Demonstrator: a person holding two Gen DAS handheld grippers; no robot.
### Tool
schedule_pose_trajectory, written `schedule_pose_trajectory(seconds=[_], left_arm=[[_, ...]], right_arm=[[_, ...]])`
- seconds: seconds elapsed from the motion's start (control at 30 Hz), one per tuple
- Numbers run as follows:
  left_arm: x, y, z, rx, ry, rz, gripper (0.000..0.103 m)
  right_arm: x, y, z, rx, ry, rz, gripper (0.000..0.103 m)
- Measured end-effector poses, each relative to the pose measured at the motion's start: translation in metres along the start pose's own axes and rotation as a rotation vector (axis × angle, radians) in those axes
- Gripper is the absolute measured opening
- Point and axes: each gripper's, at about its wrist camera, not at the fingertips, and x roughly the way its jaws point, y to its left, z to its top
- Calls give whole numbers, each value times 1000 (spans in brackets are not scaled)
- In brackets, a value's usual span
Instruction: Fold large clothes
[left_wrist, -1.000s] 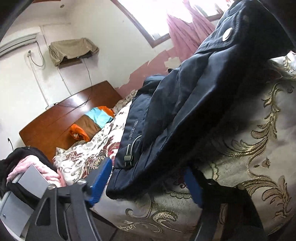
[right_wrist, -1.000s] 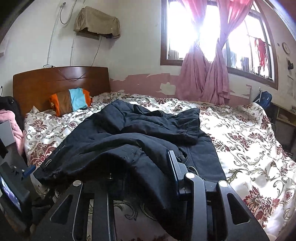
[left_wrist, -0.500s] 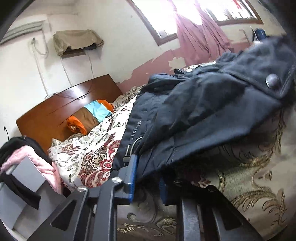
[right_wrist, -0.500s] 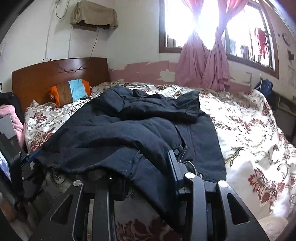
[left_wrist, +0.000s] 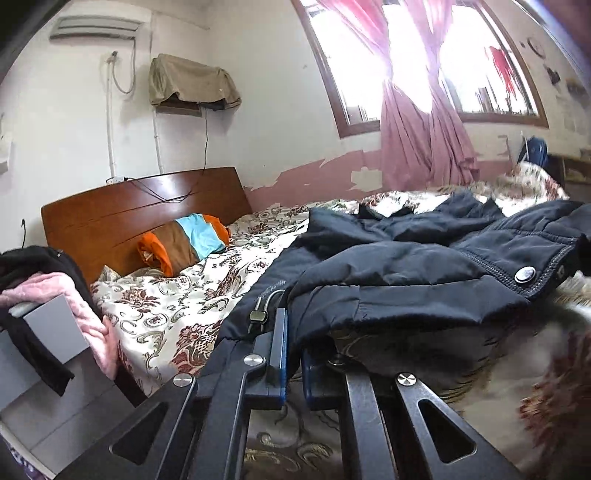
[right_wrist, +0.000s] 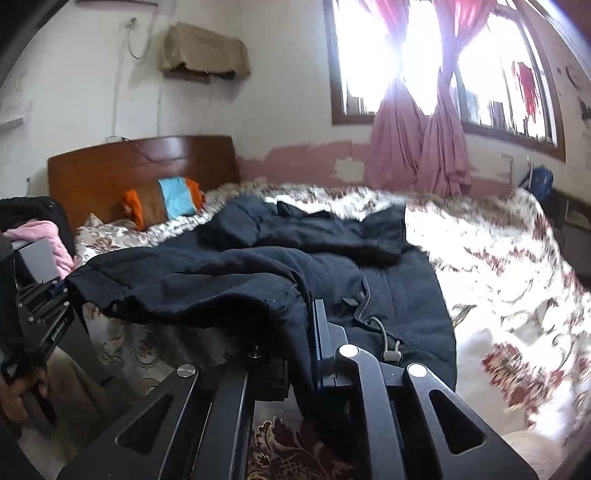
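Observation:
A large dark navy jacket (left_wrist: 406, 266) lies rumpled across the floral bedspread (left_wrist: 177, 302); it also fills the middle of the right wrist view (right_wrist: 258, 273). My left gripper (left_wrist: 293, 354) is shut on the jacket's near hem, beside a cord toggle (left_wrist: 258, 314). That left gripper (right_wrist: 61, 288) shows at the left edge of the right wrist view, held by a hand (right_wrist: 18, 391), with the hem lifted off the bed. My right gripper (right_wrist: 299, 354) is closing, with a fold of the jacket's near edge pinched between its jaws. The fabric hides its left finger.
A wooden headboard (left_wrist: 140, 206) with an orange, brown and blue pillow (left_wrist: 184, 243) stands at the far left. Pink and black clothes hang over a grey box (left_wrist: 55, 325) beside the bed. A window with pink curtains (left_wrist: 424, 140) is behind, with a blue bag (right_wrist: 535, 184) at the right.
The left jaws went from wide open around the hem to shut on it, and the gripper rose and rolled level. The right jaws narrowed on the fabric; the jacket's near edge lifted.

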Motion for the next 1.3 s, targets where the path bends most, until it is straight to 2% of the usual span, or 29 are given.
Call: schedule_pose_trajectory(seconds=[0.43,0.7,1.0,1.2,1.3], left_arm=[[-100,29,37,-26,-116,-1,6],[-131,37,61,-10,-202,17,6],[-97,27,94,-4,-255,-20,6],[-36,21,140,-39,-190,-117,6],[0,14,165,-37,-153,-133,6]], right_arm=[[-95,5,28,-61,-141,73,8],[-128,12,43,-79,-242,69,7],[-99,5,69,-100,-252,35,7],[-51,-13,106,-94,-231,31,7],[-15,-22,130,-107,-206,19,7]])
